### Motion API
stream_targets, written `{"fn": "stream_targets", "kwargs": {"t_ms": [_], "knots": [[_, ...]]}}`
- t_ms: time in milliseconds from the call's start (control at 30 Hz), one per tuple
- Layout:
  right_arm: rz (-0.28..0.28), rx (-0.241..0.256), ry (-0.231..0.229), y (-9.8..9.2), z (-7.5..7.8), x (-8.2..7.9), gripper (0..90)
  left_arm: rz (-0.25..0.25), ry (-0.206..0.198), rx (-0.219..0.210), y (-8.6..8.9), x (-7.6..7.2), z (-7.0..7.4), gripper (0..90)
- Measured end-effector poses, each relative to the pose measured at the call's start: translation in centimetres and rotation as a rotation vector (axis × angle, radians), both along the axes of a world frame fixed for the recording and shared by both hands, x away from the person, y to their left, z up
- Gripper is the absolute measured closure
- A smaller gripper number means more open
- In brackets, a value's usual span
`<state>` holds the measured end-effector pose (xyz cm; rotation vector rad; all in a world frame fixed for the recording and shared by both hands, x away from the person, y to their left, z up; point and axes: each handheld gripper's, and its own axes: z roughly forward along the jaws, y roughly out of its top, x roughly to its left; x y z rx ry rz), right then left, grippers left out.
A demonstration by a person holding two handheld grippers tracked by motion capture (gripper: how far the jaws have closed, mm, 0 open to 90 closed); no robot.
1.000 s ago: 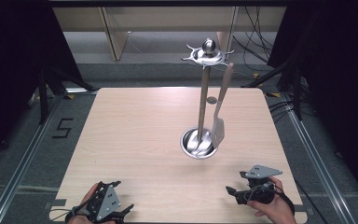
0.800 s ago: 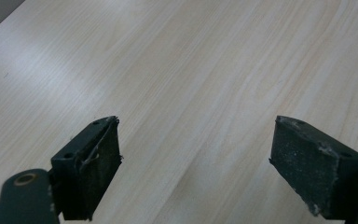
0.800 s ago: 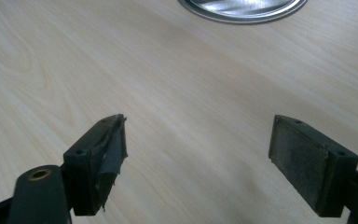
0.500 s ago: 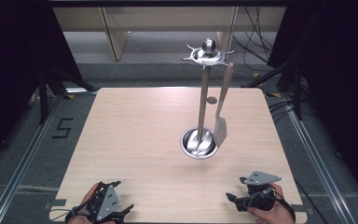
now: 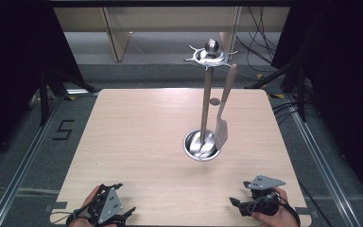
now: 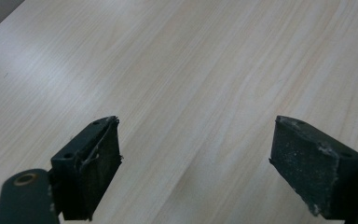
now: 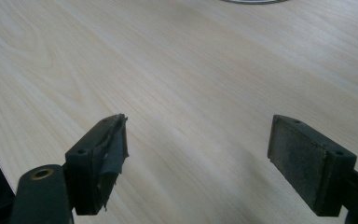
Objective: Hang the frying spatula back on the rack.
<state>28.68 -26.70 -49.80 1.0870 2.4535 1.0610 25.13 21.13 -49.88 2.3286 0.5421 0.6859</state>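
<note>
A: Where do the two grippers sit?

B: Both rest at the table's (image 5: 137, 142) near edge, the left gripper (image 5: 108, 211) by the near-left corner, the right gripper (image 5: 255, 202) by the near-right corner. Jaws spread wide on each, nothing between them

A: And the thing to handle?

B: A spatula (image 5: 223, 113) hangs from a metal utensil stand (image 5: 207, 101) right of the table's centre, blade down beside the stand's round base

A: How would it handle?

B: Probably light and stiff, free to swing; I'd grip the wooden-looking handle partway down and lift it off its hook
</note>
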Motion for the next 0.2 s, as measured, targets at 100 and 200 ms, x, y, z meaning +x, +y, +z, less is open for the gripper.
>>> {"fn": "stream_targets", "kwargs": {"t_ms": [100, 200], "knots": [[0.001, 0.004, 0.006, 0.04, -0.01, -0.03, 21.0, 0.007, -0.012, -0.003, -0.05, -0.01, -0.08, 15.1], [-0.014, 0.006, 0.02, 0.11, -0.04, -0.16, 21.1, 0.009, -0.013, -0.001, -0.05, -0.02, -0.08, 15.1]]}}
